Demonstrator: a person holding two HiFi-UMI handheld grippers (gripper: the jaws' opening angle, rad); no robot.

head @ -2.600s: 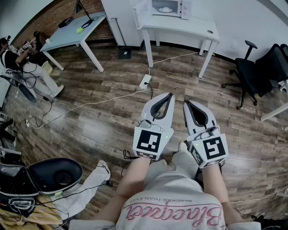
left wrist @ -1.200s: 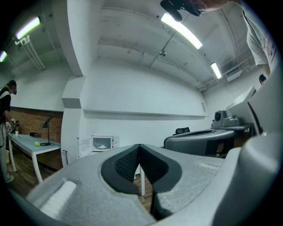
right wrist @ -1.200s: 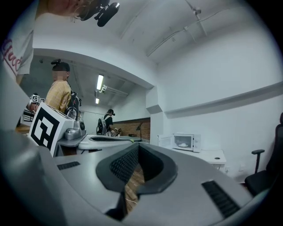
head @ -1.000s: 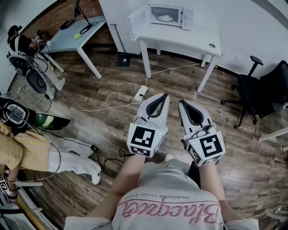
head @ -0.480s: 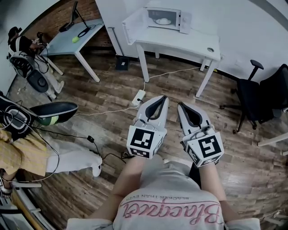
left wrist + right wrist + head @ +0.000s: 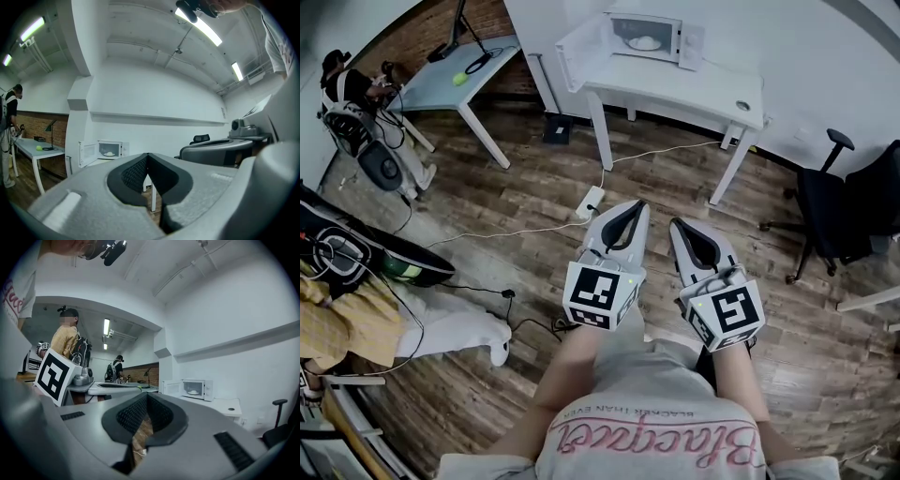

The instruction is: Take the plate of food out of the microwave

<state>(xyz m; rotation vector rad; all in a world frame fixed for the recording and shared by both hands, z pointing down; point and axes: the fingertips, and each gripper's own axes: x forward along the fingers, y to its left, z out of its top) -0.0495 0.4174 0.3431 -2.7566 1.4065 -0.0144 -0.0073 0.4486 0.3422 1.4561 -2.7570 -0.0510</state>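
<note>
A white microwave [image 6: 654, 37] stands on a white table [image 6: 698, 89] far ahead, its door [image 6: 579, 43] swung open to the left. Inside it sits a plate of pale food [image 6: 643, 42]. The microwave [image 6: 110, 150] looks small and distant in the left gripper view, and the microwave [image 6: 197, 389] does so too in the right gripper view, with the plate [image 6: 192, 392] showing inside. My left gripper [image 6: 637, 205] and right gripper [image 6: 674, 225] are held side by side at waist height above the wooden floor, both shut and holding nothing.
A grey-blue desk [image 6: 450, 75] with a green ball [image 6: 461, 79] stands at the back left, with people and bags beside it. A power strip [image 6: 592, 200] and cables lie on the floor ahead. A black office chair [image 6: 848, 192] is to the right.
The view has swung and stepped across the floor towards the microwave table. Both grippers stay shut in the same place before the body. Bags and a person at the left have shifted.
</note>
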